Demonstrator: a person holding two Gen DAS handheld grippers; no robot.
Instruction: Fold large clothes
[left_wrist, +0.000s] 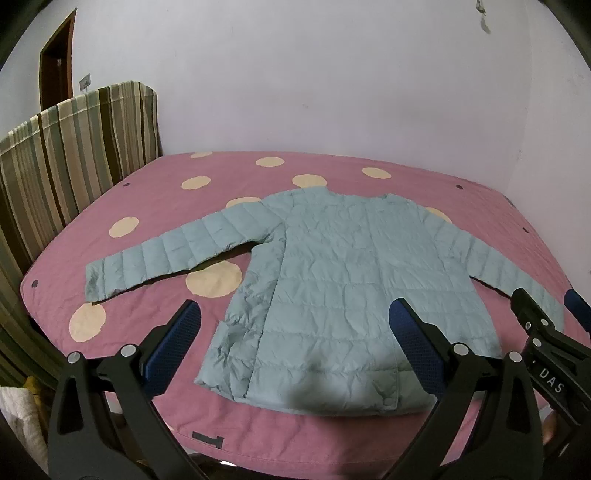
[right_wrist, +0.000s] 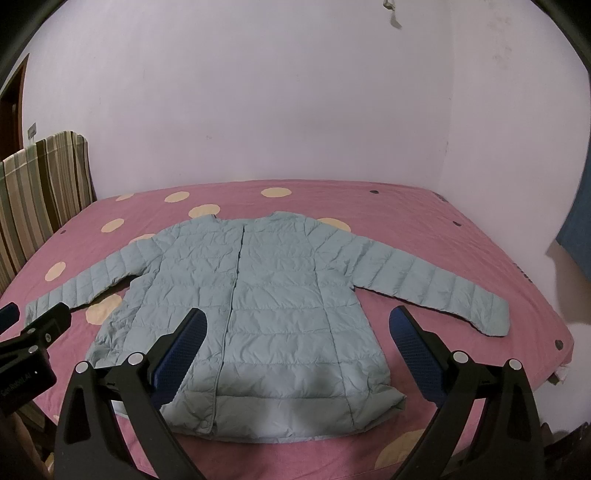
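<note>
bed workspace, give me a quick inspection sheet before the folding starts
surface: pink bedspread with cream dots, lying flat
job's things: light blue quilted jacket spread flat, front closed, both sleeves out to the sides, unfolded
clutter: nothing seen on the bed
grippers: left gripper and right gripper both open, above the jacket hem, holding nothing
cables: nothing seen
surroundings: striped cover at the left bed edge, pale wall behind, brown door far left

Black tool, blue textured pads
</note>
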